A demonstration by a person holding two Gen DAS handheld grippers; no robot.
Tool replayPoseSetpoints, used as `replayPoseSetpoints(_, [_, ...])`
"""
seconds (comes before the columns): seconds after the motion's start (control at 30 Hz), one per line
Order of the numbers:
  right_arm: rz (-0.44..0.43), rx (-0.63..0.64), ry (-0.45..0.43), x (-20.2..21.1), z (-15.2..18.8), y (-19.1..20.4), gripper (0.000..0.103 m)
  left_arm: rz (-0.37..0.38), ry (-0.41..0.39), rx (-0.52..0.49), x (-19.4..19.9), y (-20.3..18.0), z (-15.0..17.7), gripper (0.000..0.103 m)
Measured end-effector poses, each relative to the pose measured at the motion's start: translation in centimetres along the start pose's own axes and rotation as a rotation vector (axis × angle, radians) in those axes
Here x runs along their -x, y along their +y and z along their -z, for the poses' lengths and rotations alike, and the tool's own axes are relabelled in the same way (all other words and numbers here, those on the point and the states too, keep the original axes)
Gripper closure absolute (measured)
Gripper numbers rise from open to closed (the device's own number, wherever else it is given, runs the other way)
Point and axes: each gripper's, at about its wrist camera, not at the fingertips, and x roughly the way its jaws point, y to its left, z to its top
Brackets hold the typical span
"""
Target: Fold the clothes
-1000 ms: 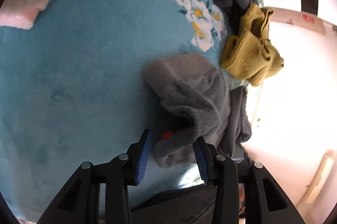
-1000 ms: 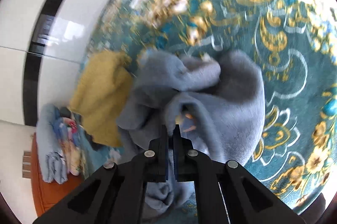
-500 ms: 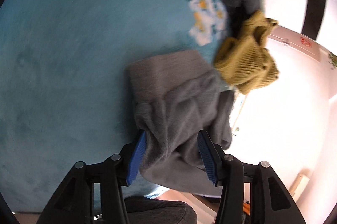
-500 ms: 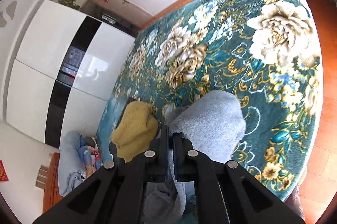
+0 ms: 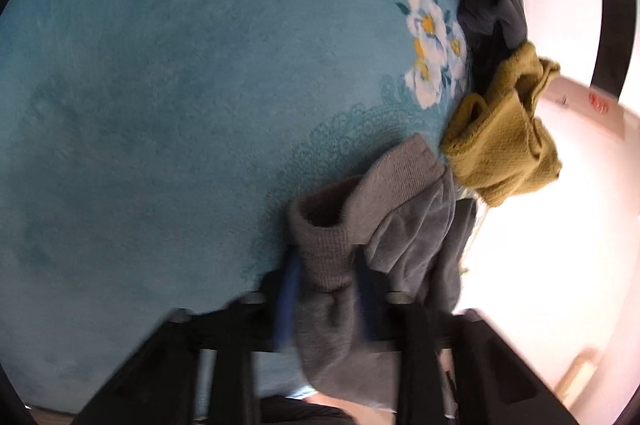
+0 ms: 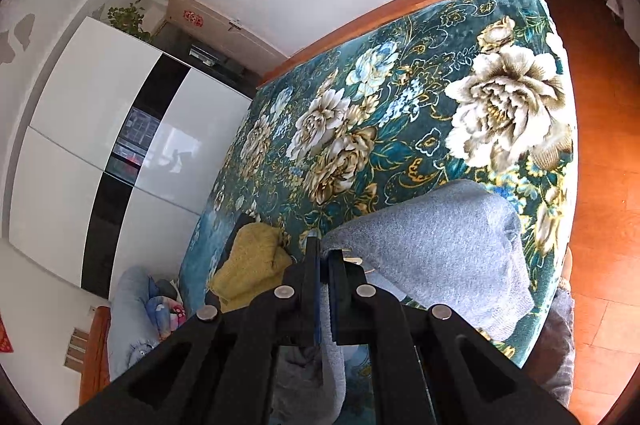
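No writing can be read anywhere. A red paper sign [image 6: 194, 18] sits on the far pale door beside the wardrobe, its characters too small to make out; in the left wrist view the same sign [image 5: 598, 101] is a blurred red mark.

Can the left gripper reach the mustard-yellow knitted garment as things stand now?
Probably not yet. The left gripper is shut on the grey sweater's ribbed cuff, so its fingers are occupied. The mustard-yellow knitted garment lies uncovered beyond the sweater.
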Motion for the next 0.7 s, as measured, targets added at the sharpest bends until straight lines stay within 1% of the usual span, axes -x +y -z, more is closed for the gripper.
replayPoseSetpoints(0.07, [-0.009, 0.015, 0.008, -0.2, 0.1, 0.5, 0.1, 0.0, -0.012, -0.019, 0.3, -0.5, 0.1, 0.092])
replayPoseSetpoints(0.13, [-0.015, 0.024, 0.013, -0.5, 0.4, 1.0, 0.1, 0.002, -0.024, -0.039, 0.8, -1.0, 0.2, 0.093])
replayPoseSetpoints(0.23, [-0.022, 0.034, 0.013, -0.5, 0.8, 1.8, 0.1, 0.051, -0.049, -0.109, 4.1, -2.7, 1.3, 0.093])
replayPoseSetpoints(0.3, [-0.025, 0.063, 0.001, 0.0, 0.9, 2.6, 0.1, 0.066, -0.059, -0.184, 6.8, -3.8, 2.5, 0.094])
replayPoseSetpoints(0.37, [-0.033, 0.098, -0.028, 1.1, 0.9, 3.6, 0.1, 0.075, -0.069, -0.253, 9.9, -4.3, 4.1, 0.094])
replayPoseSetpoints(0.43, [-0.043, 0.123, -0.064, 2.5, 0.9, 4.4, 0.1, 0.081, -0.074, -0.28, 12.7, -4.0, 5.6, 0.094])
replayPoseSetpoints(0.5, [-0.051, 0.142, -0.108, 4.2, 0.7, 5.1, 0.1, 0.089, -0.052, -0.274, 15.0, -2.8, 7.5, 0.094])
replayPoseSetpoints(0.53, [-0.054, 0.152, -0.124, 5.0, 0.7, 5.4, 0.1, 0.089, -0.035, -0.268, 16.6, -1.6, 8.9, 0.094])
replayPoseSetpoints(0.6, [-0.065, 0.179, -0.147, 6.4, 0.6, 6.0, 0.1, 0.082, -0.015, -0.248, 18.5, 0.4, 10.7, 0.094])
replayPoseSetpoints(0.67, [-0.059, 0.213, -0.15, 6.9, 0.7, 6.7, 0.1, 0.077, -0.008, -0.171, 19.5, 2.8, 11.0, 0.094])
replayPoseSetpoints(0.7, [-0.05, 0.222, -0.137, 6.5, 0.7, 6.9, 0.1, 0.093, -0.005, -0.124, 19.3, 3.6, 10.9, 0.094])
